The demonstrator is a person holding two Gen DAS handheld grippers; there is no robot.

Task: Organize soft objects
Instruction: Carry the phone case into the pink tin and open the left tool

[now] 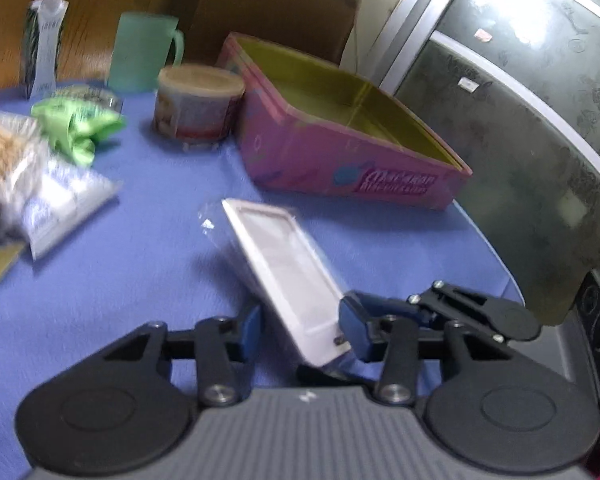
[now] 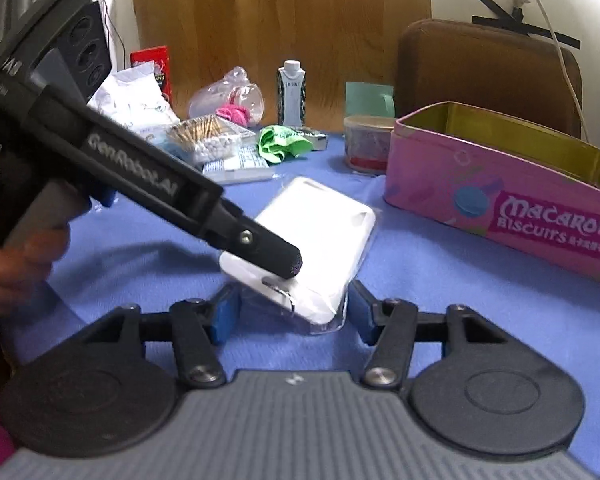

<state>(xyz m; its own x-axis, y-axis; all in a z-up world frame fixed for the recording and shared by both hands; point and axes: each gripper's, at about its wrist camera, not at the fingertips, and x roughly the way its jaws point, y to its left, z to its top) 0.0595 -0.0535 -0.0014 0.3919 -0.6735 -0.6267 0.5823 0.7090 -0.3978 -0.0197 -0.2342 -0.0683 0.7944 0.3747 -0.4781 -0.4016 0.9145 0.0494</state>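
Phone case (image 2: 320,240), white and soft, wrapped in a clear sleeve, sits tilted just in front of the pink tin (image 2: 500,200), its near end lifted off the blue bench (image 2: 420,280). Left gripper (image 1: 300,328) has its jaws pinching that near end; in the right wrist view its finger lies across the case. Right gripper (image 2: 294,312) waits at the same end, jaws spread to either side of the case and not gripping. The step in hand looks like picking the case up to pack it. Next move likely calls for carrying it over the tin's near wall and letting go inside. Tin stands open with a gold lining, and what shows of its inside holds nothing. Left of the tin stands a lidded tub (image 1: 198,104), contents unclear.
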